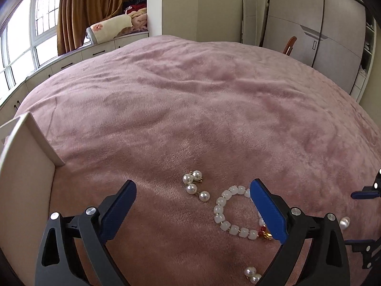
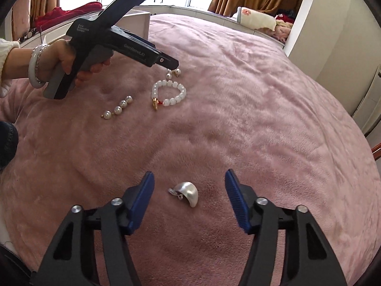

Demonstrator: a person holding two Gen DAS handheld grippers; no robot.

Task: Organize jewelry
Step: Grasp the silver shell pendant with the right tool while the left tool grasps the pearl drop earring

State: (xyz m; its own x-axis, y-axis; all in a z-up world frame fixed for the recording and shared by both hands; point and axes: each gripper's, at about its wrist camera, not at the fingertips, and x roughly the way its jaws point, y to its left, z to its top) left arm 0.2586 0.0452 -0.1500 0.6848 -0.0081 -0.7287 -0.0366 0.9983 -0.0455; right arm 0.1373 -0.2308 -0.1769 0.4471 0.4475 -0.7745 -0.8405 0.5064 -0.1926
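Jewelry lies on a pink blanket (image 1: 190, 100). My left gripper (image 1: 193, 190) is open and empty, hovering over a pearl earring (image 1: 195, 184) and a white bead bracelet (image 1: 232, 214) with a red and gold charm; its right finger covers part of the bracelet. A second pearl earring (image 1: 252, 274) lies at the bottom edge. In the right wrist view my right gripper (image 2: 187, 183) is open and empty, with a silvery dome earring (image 2: 187, 192) between its fingers. The bracelet (image 2: 169, 93), a pearl strand earring (image 2: 118, 108) and the left gripper body (image 2: 123, 45) lie farther off.
A white box (image 1: 26, 166) with an upright wall stands at the left of the blanket; it also shows behind the left gripper (image 2: 142, 21). The right gripper's tips (image 1: 366, 194) show at the right edge. Window seat, curtains and wardrobe surround the bed.
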